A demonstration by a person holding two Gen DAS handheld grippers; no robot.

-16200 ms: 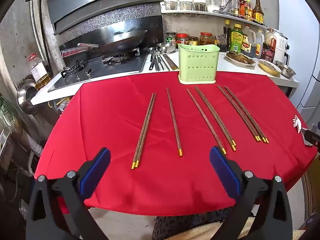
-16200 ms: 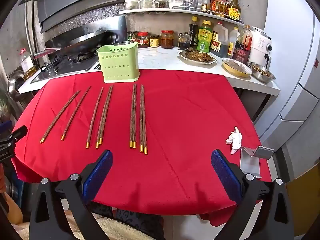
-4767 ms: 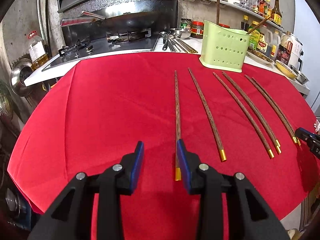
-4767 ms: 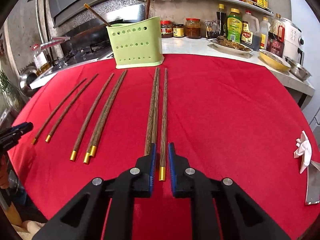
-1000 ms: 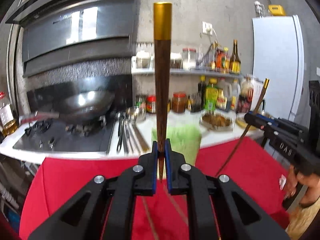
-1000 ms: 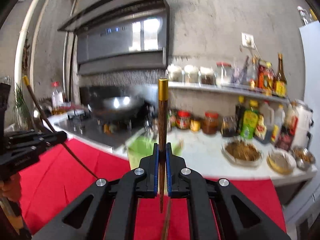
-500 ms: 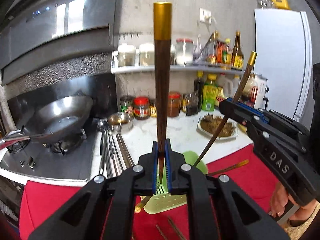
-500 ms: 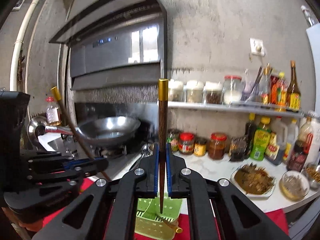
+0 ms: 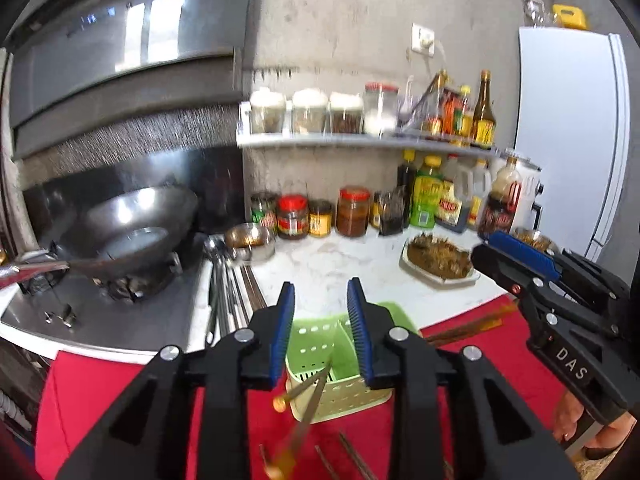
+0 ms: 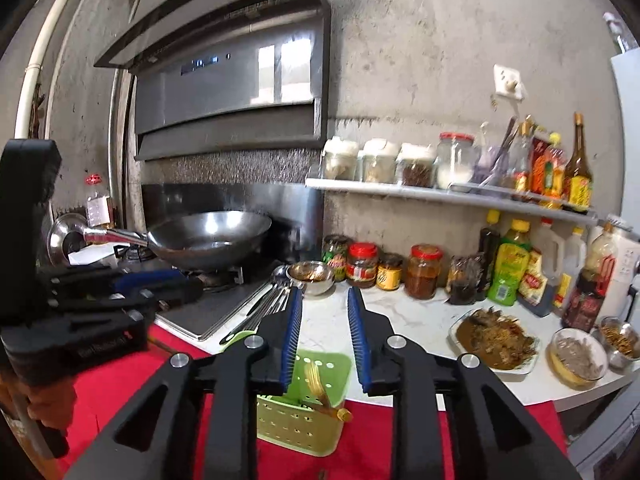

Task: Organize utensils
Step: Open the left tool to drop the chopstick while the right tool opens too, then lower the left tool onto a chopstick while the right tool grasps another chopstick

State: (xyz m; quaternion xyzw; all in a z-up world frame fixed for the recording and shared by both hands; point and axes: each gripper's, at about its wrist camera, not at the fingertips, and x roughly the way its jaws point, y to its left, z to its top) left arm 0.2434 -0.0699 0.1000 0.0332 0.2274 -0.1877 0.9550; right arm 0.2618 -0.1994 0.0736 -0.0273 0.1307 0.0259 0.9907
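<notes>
Two grippers, both with jaws apart and nothing between the pads. Your left gripper (image 9: pixel 321 330) hangs above the green utensil holder (image 9: pixel 340 388), which stands on the red tablecloth (image 9: pixel 80 392) at the counter edge. Gold-tipped chopsticks (image 9: pixel 308 384) lean out of its front compartment, blurred; more lie on the cloth below. Your right gripper (image 10: pixel 325 336) sits over the same holder (image 10: pixel 296 420), a chopstick (image 10: pixel 320 390) slanting inside. The wok (image 10: pixel 208 240) rests on the stove, well apart to the left
</notes>
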